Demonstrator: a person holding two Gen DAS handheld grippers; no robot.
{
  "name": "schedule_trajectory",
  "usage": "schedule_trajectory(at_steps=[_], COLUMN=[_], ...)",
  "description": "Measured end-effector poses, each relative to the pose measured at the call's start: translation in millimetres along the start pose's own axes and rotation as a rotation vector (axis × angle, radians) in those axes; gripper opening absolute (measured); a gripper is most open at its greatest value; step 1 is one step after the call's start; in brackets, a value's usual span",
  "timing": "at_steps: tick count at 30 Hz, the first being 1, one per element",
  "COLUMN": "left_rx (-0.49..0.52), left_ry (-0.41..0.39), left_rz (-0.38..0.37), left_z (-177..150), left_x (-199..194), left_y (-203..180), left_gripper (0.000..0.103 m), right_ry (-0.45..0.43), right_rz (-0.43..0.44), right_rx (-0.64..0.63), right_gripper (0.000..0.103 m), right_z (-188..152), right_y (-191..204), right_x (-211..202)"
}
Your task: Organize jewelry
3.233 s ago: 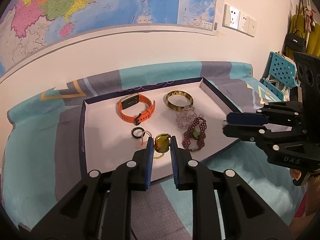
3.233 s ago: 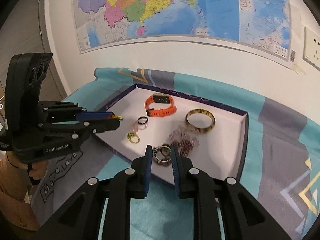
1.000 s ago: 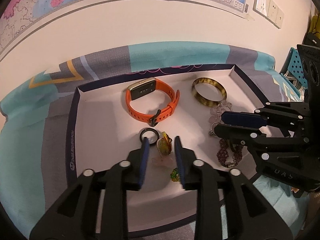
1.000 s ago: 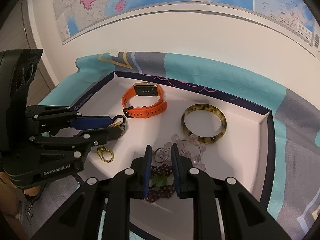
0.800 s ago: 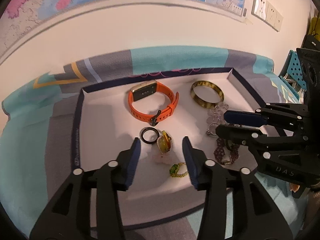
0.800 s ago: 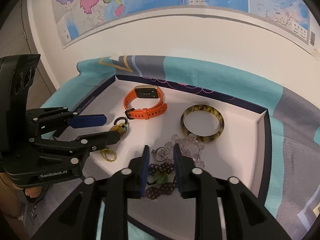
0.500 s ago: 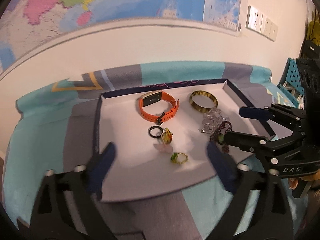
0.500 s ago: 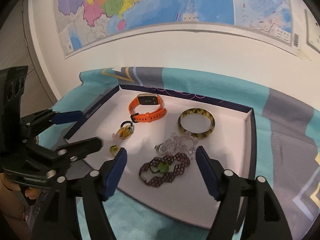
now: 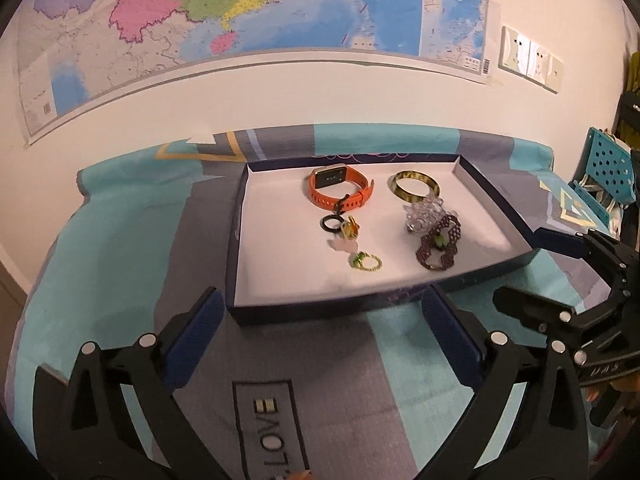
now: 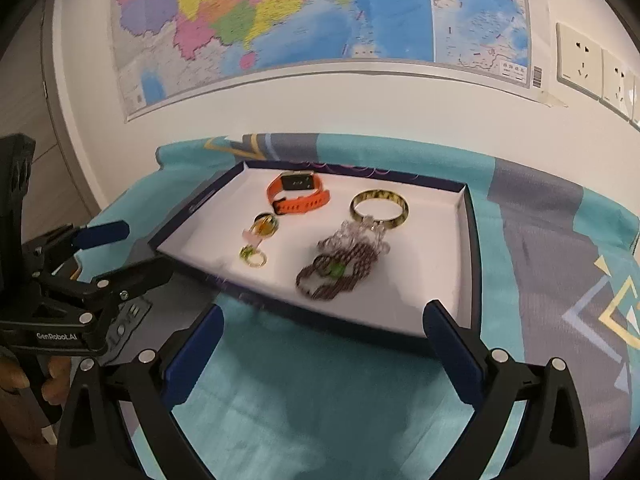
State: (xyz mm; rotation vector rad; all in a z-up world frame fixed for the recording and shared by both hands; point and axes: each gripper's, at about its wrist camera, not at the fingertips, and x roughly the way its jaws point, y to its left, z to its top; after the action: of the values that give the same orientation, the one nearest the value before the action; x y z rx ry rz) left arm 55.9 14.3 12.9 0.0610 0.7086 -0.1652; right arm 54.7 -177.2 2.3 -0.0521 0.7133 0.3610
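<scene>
A dark-rimmed white tray (image 9: 280,268) (image 10: 440,280) holds the jewelry: an orange watch (image 9: 340,190) (image 10: 298,194), a tortoiseshell bangle (image 9: 415,187) (image 10: 380,210), a clear bead bracelet (image 9: 424,216) (image 10: 362,234), a maroon beaded bracelet (image 9: 438,246) (image 10: 338,272), a black ring (image 9: 331,223), an amber ring (image 9: 351,230) (image 10: 266,225) and a small gold-green ring (image 9: 366,261) (image 10: 253,257). My left gripper (image 9: 320,336) (image 10: 120,248) is wide open and empty, short of the tray's front rim. My right gripper (image 10: 324,344) (image 9: 532,268) is wide open and empty at the front right.
The tray lies on a teal and grey patterned cloth (image 9: 120,240). A wall with a map (image 9: 240,20) and sockets (image 9: 528,64) stands behind. A blue perforated chair (image 9: 608,168) is at the far right.
Both grippers opened wide, leaving the amber ring and the clear bead bracelet in the tray, and pulled back and up away from it.
</scene>
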Motion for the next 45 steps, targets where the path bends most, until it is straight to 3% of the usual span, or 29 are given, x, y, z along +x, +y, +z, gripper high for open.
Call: schedule_trajectory(at_steps=[10, 45], left_rx=[-0.067, -0.062], left_ry=[0.024, 0.028], left_rz=[-0.005, 0.035], left_z=[-17, -33], left_x=[-9, -27], left_y=[-1, -5], left_gripper=[0.097, 0.097], right_ry=[0.009, 0.001], right_rz=[0.003, 0.0], right_rx=[0.027, 0.02], right_gripper=[0.097, 0.097], right_z=[-17, -32], right_y=[8, 23], right_x=[-12, -29])
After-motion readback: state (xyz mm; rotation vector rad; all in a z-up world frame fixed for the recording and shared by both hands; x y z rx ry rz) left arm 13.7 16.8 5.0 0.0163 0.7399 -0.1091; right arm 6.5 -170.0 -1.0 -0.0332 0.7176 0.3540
